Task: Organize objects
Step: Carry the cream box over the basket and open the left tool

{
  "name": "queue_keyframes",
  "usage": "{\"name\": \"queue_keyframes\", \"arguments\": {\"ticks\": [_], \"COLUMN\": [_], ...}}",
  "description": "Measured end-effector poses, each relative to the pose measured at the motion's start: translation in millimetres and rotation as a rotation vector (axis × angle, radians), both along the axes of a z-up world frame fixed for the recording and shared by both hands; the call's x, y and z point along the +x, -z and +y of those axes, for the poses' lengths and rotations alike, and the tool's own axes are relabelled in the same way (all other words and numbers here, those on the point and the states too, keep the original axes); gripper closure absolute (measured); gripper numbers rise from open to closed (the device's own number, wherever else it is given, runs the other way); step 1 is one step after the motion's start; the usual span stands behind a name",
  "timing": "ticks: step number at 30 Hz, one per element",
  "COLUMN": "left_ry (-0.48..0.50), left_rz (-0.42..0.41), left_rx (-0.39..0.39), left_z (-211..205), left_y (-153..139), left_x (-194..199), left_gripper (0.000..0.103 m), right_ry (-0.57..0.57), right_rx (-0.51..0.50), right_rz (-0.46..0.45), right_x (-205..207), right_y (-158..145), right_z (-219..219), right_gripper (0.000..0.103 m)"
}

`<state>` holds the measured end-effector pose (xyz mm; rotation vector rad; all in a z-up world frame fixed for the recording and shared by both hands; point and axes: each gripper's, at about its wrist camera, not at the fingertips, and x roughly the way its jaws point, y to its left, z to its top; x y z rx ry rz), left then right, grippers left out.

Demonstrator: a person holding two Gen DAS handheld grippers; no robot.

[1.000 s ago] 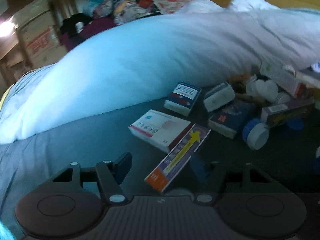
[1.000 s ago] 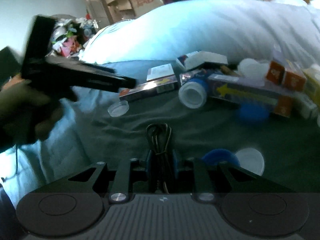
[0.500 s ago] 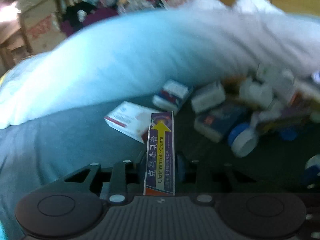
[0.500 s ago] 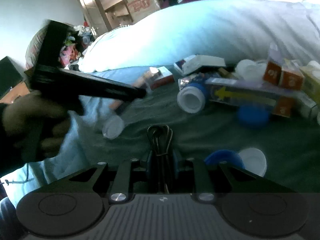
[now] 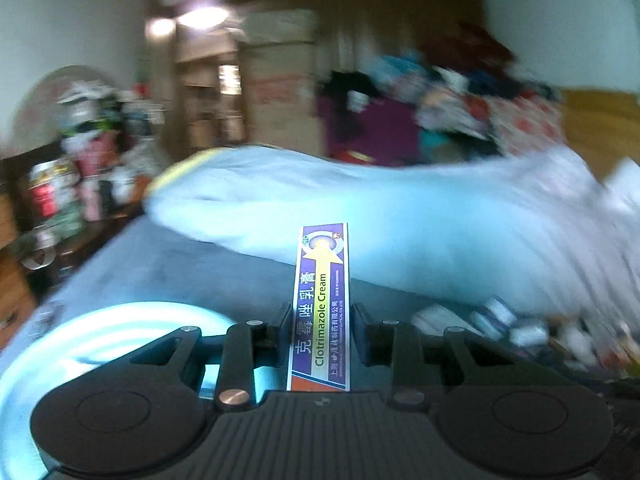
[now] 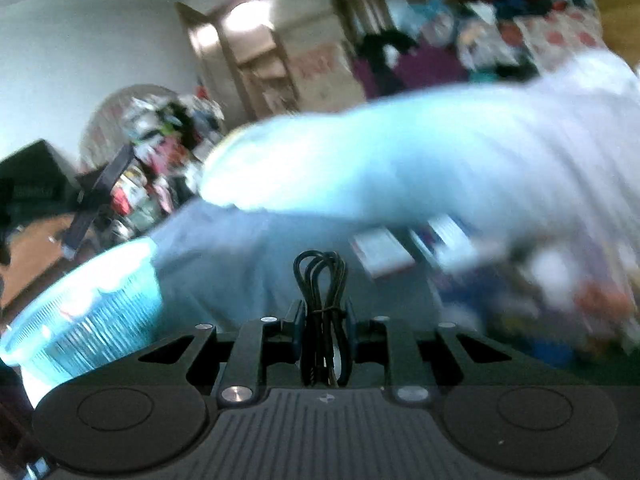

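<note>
**A:** Left wrist view first. What do you have there?

**B:** I see the left tool [image 5: 320, 334] closed on a long narrow purple and yellow cardboard cream box [image 5: 321, 308]. The box stands upright between the two black fingers [image 5: 280, 330], its orange end nearest the camera and its far end pointing at the pale blue rolled duvet [image 5: 400, 216]. "Clotrimazole Cream" is printed along its face.

**A:** Anything under it?

**B:** At the near left a light blue round plastic basket [image 5: 100, 320] shows past the tool's body. Its rim is blurred, and I cannot tell whether the box is above it or just beside it. A scatter of small boxes and white bottles [image 5: 512, 328] lies on the dark grey bed sheet [image 5: 192, 268] at the right, too smeared to name singly.

**A:** And the right wrist view?

**B:** My right tool [image 6: 322, 336] is pinched nearly together on a bundle of coiled black cable [image 6: 320, 300], whose loops stick up past the fingertips. The same basket [image 6: 88, 320] sits at the near left, its ribbed wall plain to see. The left tool [image 6: 96, 208] appears as a dark blurred shape above and beyond the basket, at the far left. The duvet [image 6: 420, 152] runs across the middle, with flat boxes [image 6: 380, 252] lying on the sheet just below its edge.

**A:** The room behind?

**B:** Blurred cardboard cartons [image 6: 316, 68] and heaped clothes [image 6: 480, 40] at the far side.
</note>
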<state>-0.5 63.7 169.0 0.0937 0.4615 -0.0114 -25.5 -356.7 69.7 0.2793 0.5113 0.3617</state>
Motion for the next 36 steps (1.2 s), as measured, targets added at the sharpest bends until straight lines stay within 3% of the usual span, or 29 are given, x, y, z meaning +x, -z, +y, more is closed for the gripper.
{"name": "queue_keyframes", "arguments": {"ticks": [6,10,16,20,24,36], "left_ry": [-0.24,-0.373,-0.46,-0.455,-0.441,-0.427], "left_rz": [-0.051,-0.027,0.055,0.093,0.119,0.134], "left_rx": [-0.032,-0.05,-0.072,-0.093,-0.086,-0.078], "left_z": [121.1,202.7,278.7,294.2,282.3,264.8], "left_y": [-52.9,-83.3,-92.5,-84.7,-63.3,-39.6], "left_x": [-38.0,-60.3,-78.9,-80.4,-73.8,-42.0], "left_gripper": [0.07,0.07,0.07,0.07,0.07,0.07], "right_ry": [-0.106,-0.224,-0.356,-0.416,-0.457,-0.485], "right_rx": [0.065,0.08,0.11,0.104,0.082,0.018], "right_rz": [-0.108,-0.136,-0.076,-0.022,0.012,0.011], "right_x": [29.2,51.8,83.5,87.4,78.5,59.7], "right_y": [-81.4,-130.5,-158.6,-157.8,-155.0,-150.7], "right_z": [60.5,119.0,206.0,255.1,289.6,313.2], "right_gripper": [0.08,0.08,0.08,0.08,0.08,0.08]}}
